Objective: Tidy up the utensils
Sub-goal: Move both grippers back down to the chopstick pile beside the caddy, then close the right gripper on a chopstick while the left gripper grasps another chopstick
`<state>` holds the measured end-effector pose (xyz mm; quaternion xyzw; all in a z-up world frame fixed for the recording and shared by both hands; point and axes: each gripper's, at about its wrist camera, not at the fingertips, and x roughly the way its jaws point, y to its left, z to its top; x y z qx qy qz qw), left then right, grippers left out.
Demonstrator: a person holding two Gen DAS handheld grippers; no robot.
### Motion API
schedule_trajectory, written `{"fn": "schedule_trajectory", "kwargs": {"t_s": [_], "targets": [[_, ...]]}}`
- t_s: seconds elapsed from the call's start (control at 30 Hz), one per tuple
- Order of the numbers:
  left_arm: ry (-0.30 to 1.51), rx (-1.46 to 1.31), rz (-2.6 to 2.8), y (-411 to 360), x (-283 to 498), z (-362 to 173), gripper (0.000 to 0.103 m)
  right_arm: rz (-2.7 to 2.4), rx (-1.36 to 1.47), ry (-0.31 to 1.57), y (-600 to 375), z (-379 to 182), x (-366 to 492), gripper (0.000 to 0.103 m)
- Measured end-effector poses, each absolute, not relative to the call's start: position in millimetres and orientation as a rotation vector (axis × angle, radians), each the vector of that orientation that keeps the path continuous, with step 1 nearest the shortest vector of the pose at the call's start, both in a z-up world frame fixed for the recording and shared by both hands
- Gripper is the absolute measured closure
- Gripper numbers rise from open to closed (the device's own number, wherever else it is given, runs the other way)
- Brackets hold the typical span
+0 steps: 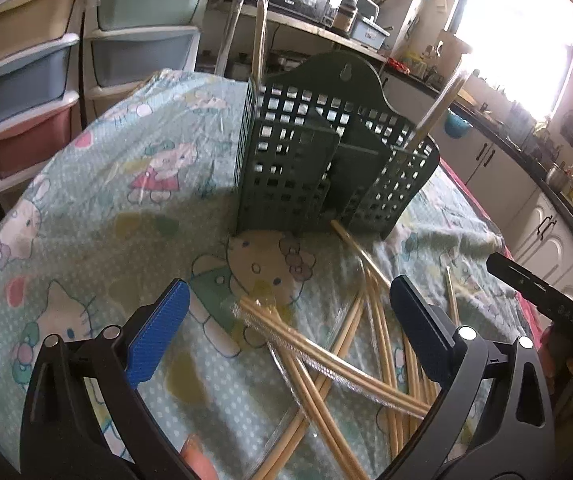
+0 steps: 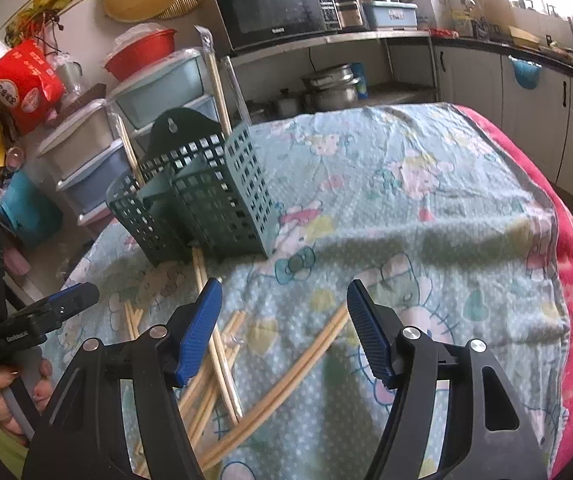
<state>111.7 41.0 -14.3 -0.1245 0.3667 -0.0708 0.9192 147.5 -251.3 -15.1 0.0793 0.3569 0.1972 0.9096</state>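
Bamboo chopsticks (image 1: 350, 364) lie scattered, plastic-wrapped.

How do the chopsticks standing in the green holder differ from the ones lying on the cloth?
The chopsticks in the green holder stand upright; the loose chopsticks lie flat. The standing ones are few and apart in separate compartments; the loose ones are many, crossing in a heap in front of the holder. Both look like pale bamboo, some in clear wrappers.

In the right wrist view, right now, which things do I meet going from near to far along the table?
Right claw → loose chopsticks on the cloth → green utensil holder → stacked drawers → microwave.
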Motion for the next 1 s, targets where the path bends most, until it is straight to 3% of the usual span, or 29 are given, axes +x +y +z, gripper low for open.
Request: {"fn": "schedule_trajectory", "kwargs": {"t_s": [0.33, 0.5, 0.77, 1.0], "targets": [[0.842, -0.318, -0.195, 45.3, 110.6, -35.9, 0.013, 0.413, 0.170, 0.796, -248.8, -31.4, 147.8, 0.041], [0.899, -0.433, -0.246, 53.6, 117.8, -49.4, 0.032, 0.409, 0.169, 0.817, -247.6, -35.3, 150.1, 0.045], [0.925, -0.533, -0.242, 65.9, 131.5, -60.1, 0.044, 0.385, 0.190, 0.883, -252.0, -48.7, 161.5, 0.051], [0.923, -0.551, -0.210, 73.2, 143.0, -62.3, 0.061, 0.361, 0.210, 0.953, -256.9, -60.0, 180.5, 0.056]]}}
